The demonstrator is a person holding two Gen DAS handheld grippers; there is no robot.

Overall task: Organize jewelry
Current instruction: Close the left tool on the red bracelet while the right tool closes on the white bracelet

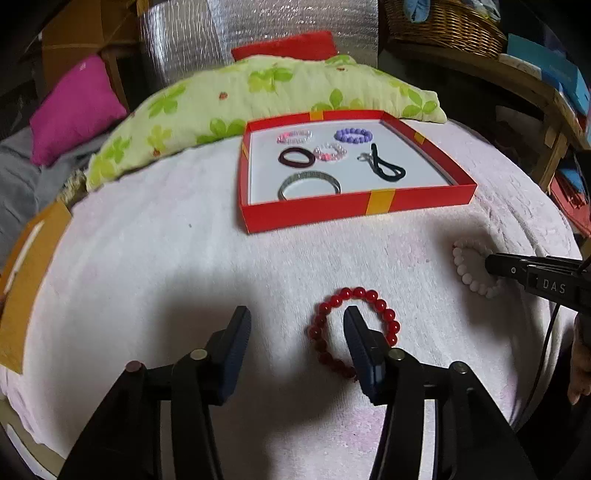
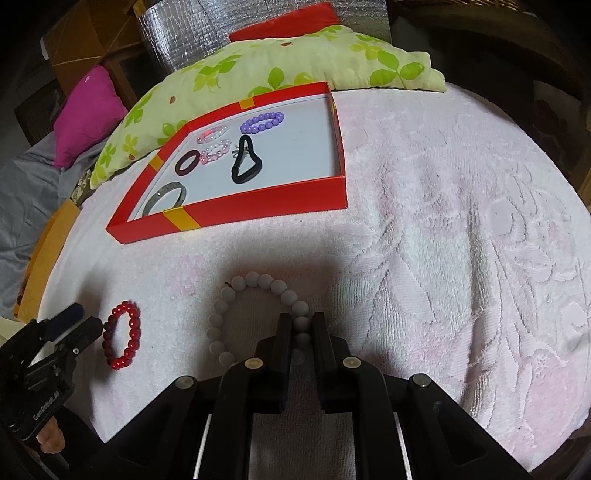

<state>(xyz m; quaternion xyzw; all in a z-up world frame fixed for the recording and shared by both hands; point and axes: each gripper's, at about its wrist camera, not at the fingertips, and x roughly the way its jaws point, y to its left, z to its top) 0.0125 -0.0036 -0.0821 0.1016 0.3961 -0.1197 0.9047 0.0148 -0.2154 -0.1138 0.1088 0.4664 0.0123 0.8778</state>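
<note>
A red bead bracelet (image 1: 388, 316) lies on the pink-white towel; it also shows in the right wrist view (image 2: 123, 338). My left gripper (image 1: 297, 321) is open, its right finger set inside the bracelet's ring and its left finger outside. A white bead bracelet (image 2: 236, 291) lies to the right, also seen in the left wrist view (image 1: 461, 271). My right gripper (image 2: 302, 325) is shut on the white bracelet's near-right beads. The red tray (image 1: 306, 212) behind holds several bracelets and hair ties, among them a purple bead bracelet (image 1: 352, 135) and a silver bangle (image 1: 309, 183).
A green flowered pillow (image 1: 258, 96) lies behind the tray, with a magenta cushion (image 1: 75, 110) at the left. A wicker basket (image 1: 443, 26) and shelves stand at the back right. A brown envelope (image 1: 29, 280) lies at the towel's left edge.
</note>
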